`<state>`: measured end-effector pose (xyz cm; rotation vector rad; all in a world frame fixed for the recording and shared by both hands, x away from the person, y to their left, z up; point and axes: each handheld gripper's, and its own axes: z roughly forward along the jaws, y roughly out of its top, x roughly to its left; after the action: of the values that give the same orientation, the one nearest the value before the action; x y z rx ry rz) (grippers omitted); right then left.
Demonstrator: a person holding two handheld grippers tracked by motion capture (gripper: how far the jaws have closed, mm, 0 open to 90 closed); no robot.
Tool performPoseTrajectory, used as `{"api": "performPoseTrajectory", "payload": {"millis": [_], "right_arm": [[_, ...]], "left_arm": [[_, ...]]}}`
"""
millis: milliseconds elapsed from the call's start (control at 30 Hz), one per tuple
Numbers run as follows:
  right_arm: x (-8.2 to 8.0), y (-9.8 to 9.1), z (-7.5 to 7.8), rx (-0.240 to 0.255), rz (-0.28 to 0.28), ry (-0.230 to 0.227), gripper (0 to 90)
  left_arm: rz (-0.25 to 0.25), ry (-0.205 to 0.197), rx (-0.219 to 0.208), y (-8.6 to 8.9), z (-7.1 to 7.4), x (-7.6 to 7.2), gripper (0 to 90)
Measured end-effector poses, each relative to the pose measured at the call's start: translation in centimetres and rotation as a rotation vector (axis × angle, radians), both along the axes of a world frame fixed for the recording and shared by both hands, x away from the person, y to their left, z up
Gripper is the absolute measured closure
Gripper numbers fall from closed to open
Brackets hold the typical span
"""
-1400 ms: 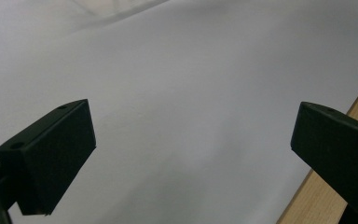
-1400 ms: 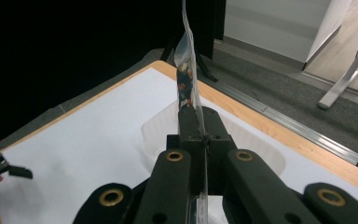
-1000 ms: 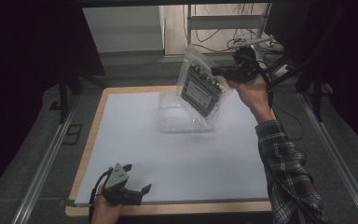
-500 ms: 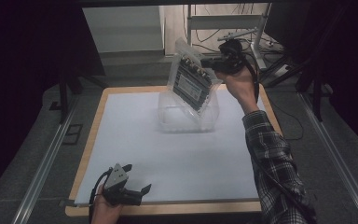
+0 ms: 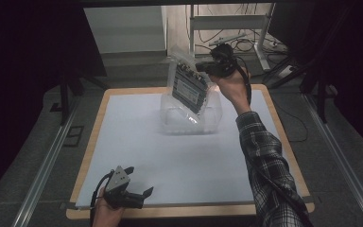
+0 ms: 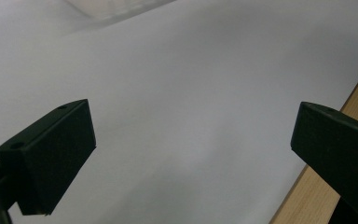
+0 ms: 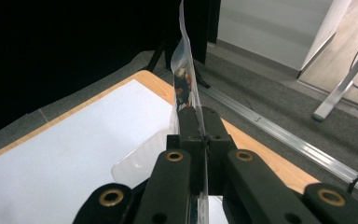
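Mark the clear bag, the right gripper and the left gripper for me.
clear bag (image 5: 189, 90), high view, on the dark pack inside the bag.
right gripper (image 7: 199, 122), right gripper view, at the shut jaw tips pinching the bag's edge.
left gripper (image 5: 139, 180), high view, midway between its open fingertips.

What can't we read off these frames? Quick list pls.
- Label text on the dark item inside the clear bag: too small in the high view; edge-on in the right gripper view.
- Right gripper pads: high view, too dark to separate; right gripper view shows them shut on the bag's edge.
- Second clear bag contents: high view, glare and transparency hide them.
- Left gripper sits open above the table; whether it touches is unclear.
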<state>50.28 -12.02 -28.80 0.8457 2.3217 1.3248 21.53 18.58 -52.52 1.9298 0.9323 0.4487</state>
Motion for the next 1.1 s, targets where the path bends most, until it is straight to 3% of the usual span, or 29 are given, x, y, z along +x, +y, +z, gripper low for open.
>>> {"api": "performPoseTrajectory", "payload": {"millis": [167,433,567,600,667,733,800,1100], "right_arm": [[0.2,0.4,-0.8,-0.006,0.005,0.013,88.9],[0.7,1.6,-2.7,-0.055,0.016,0.04,88.8],[0.9,1.5,-3.3,-0.036,-0.001,0.043,88.8],[1.0,1.1,-3.6,-0.067,-0.024,0.038,88.9],[1.1,0.7,-4.1,-0.067,-0.032,0.051,88.9],[1.2,0.4,-4.3,-0.032,-0.02,0.067,88.9],[1.2,0.5,-4.4,-0.029,-0.013,0.071,88.9],[1.3,2.0,-4.7,-0.082,-0.028,0.07,89.0]], "left_arm": [[0.0,0.002,0.0,-0.1,0.0,0.0,0.0],[-0.001,0.005,0.002,-0.1,0.0,0.0,0.0],[-0.003,0.007,0.003,-0.1,-0.1,0.0,0.0],[-0.003,0.009,0.007,-0.2,-0.1,0.0,0.0],[-0.004,0.01,0.008,-0.2,-0.1,0.0,0.0],[-0.005,0.009,0.012,-0.3,-0.1,0.0,0.0],[-0.005,0.012,0.014,-0.3,-0.1,0.1,0.0],[-0.008,0.013,0.017,-0.4,-0.2,0.0,0.0]]}}
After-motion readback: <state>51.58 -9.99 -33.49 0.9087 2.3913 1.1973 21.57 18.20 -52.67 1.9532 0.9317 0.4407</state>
